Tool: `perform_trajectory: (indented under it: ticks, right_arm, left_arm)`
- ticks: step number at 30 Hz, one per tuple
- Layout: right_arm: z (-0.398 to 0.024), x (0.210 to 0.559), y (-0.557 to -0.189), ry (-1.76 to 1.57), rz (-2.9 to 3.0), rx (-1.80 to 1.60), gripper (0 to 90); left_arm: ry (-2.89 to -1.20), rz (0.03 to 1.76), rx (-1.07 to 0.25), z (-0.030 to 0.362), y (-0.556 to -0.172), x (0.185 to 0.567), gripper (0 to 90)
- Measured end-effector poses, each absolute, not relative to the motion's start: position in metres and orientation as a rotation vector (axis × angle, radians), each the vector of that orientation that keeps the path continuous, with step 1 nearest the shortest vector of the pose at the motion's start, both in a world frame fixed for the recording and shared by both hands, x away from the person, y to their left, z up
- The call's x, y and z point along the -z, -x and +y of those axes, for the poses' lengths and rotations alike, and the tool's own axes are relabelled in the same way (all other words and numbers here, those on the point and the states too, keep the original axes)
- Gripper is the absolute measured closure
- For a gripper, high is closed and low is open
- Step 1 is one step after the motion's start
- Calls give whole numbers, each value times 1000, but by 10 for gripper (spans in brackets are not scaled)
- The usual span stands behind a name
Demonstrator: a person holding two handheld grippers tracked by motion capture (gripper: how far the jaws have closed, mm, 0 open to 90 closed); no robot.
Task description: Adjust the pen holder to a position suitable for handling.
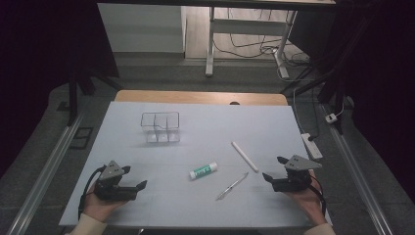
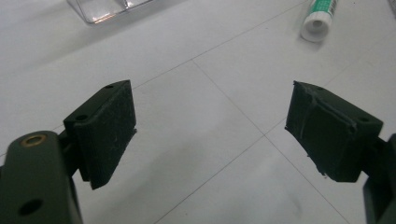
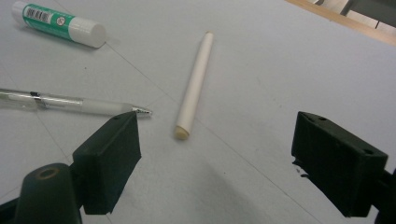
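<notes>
Nearest the person, 2 hand-held grippers rest low at the front edge of the white table (image 1: 274, 122). The left gripper (image 1: 131, 177) sits at the near left, jaws spread wide with nothing between them; its own view shows bare table in the gap. The right gripper (image 1: 275, 167) sits at the near right, jaws likewise wide apart and empty. Both point inward toward the table's middle, which reads as a ready stance before any pick.

Just beyond the right gripper lie 3 items, all flat on the surface and apart from each other. A clear pen (image 1: 233, 186) lies diagonally, its metal tip (image 3: 144, 112) just past that gripper's left-hand pad (image 3: 109, 156) in the right gripper view. A white stick (image 1: 244, 156) lies beside it, its near end in line with the open gap, so it appears the likeliest target. A glue stick (image 1: 203, 170) with a green label lies further toward centre, roughly between the 2 grippers.

Farther back, left of centre, stands a clear divided organiser (image 1: 160, 128), upright and apparently empty. Its position suggests it is the receptacle for the 3 loose items.
</notes>
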State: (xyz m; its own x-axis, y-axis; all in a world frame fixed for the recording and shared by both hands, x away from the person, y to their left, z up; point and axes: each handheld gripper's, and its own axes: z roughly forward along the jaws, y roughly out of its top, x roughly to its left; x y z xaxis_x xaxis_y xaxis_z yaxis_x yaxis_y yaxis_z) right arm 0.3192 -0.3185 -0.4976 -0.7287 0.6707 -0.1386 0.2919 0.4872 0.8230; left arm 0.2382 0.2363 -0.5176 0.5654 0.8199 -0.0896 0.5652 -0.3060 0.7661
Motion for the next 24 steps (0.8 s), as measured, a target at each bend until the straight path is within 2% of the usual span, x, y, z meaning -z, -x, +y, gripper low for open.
perform_trajectory:
  ticks: [24]
  right_arm:
    - [-318,499,-321,-810,2307,-1144,180]
  left_arm:
    - [-1995,1114,-426,241,-239,514,173]
